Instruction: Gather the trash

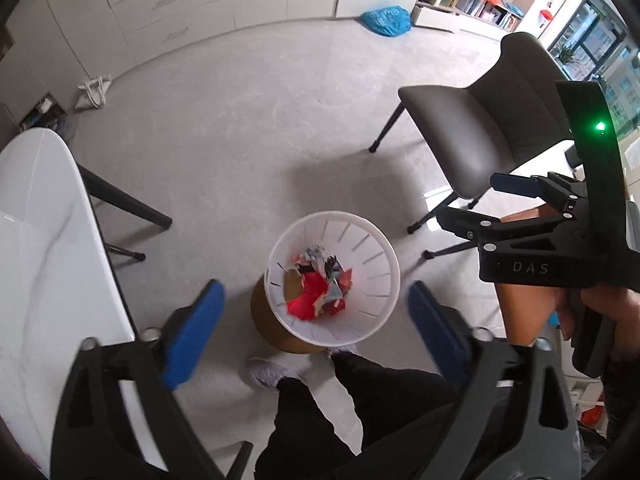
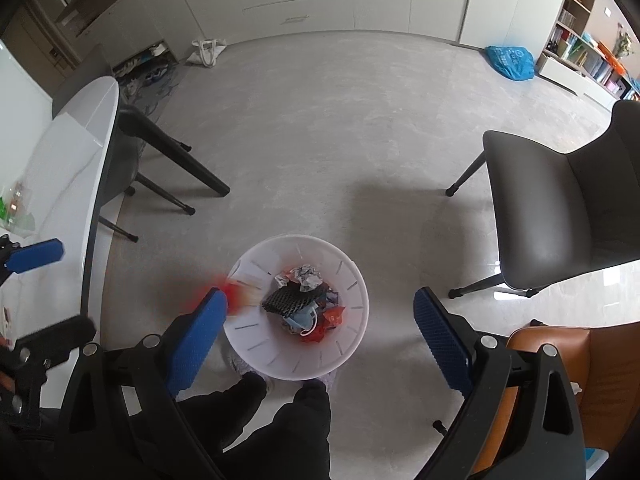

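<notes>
1. The white trash bin (image 1: 334, 276) stands on the grey floor, just in front of the person's shoes (image 1: 266, 372). It sits between the white table (image 1: 48, 240) and the grey chair (image 1: 476, 136).
2. Inside the bin lies a pile of trash (image 1: 320, 286): red wrappers, crumpled paper, a face mask and a dark bumpy piece.
3. The left gripper (image 1: 316, 324) hangs over the bin. Its blue pads stand wide apart and nothing is between them.
4. The right gripper (image 2: 320, 332) is over the bin too. Its pads are also wide apart and empty.
5. In the right wrist view, a red blur (image 2: 232, 292) shows at the bin's rim, just beside the left pad. It may be a wrapper falling in, but it is too smeared to be sure.
6. The trash looks light and soft. Wrappers bend and crinkle, and shiny ones may slip.
7. A good way to pick up such a piece is likely to pinch a thick, crumpled part, not a thin flat edge.
8. More small bits lie on the table (image 2: 16, 208) at the left, so there may be more to collect.
</notes>
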Tool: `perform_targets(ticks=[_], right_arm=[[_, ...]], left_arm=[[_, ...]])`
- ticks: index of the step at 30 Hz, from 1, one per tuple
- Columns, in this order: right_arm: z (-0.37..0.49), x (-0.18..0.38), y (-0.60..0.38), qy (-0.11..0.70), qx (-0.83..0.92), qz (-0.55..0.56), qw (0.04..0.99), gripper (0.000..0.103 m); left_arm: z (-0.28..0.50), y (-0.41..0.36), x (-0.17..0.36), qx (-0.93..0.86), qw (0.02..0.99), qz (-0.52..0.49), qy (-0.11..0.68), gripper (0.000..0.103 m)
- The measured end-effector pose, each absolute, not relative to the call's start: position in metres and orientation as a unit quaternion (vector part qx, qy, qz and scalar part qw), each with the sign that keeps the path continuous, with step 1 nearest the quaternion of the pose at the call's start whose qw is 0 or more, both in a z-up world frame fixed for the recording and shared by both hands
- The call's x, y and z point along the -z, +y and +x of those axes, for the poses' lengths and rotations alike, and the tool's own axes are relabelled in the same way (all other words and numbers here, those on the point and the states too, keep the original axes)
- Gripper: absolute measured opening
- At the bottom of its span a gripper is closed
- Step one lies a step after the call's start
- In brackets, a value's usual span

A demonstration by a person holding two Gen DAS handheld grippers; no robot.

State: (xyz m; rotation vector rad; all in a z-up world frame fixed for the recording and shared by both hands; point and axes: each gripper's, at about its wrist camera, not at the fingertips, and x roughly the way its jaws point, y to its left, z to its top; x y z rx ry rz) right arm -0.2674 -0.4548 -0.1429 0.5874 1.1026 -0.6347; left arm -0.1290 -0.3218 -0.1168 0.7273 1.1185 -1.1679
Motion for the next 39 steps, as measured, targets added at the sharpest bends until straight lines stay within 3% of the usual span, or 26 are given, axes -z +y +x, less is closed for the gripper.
perform_targets(ticks=[8, 11, 13, 22, 32, 39], right_arm=[[-0.222, 0.109, -0.434, 0.491, 0.247, 0.225, 0.805, 0.094], [-0.178, 0.085, -0.408, 0.480, 0.196, 0.186, 0.835, 0.094], [-0.145, 0.067, -0.383, 0.466, 0.154, 0.156, 0.857, 0.100], [-0.023, -0.020, -0.246, 0.389, -0.042, 0.030, 0.920, 0.100], [0.010, -0.086, -0.144, 0.317, -0.185, -0.035, 0.929, 0.101], [0.014, -0.084, -0.125, 0.322, -0.203, -0.059, 0.923, 0.101]], left_arm=[[-0.093, -0.288, 0.080, 0.461, 0.707, 0.268, 0.465, 0.091], [-0.068, -0.251, 0.055, 0.408, 0.761, 0.238, 0.445, 0.091], [-0.047, -0.216, 0.036, 0.359, 0.798, 0.208, 0.437, 0.091], [0.009, -0.049, -0.037, 0.102, 0.912, 0.088, 0.387, 0.091], [0.001, 0.096, -0.075, -0.099, 0.929, -0.038, 0.355, 0.095], [0.013, 0.111, -0.069, -0.115, 0.923, -0.054, 0.363, 0.095]])
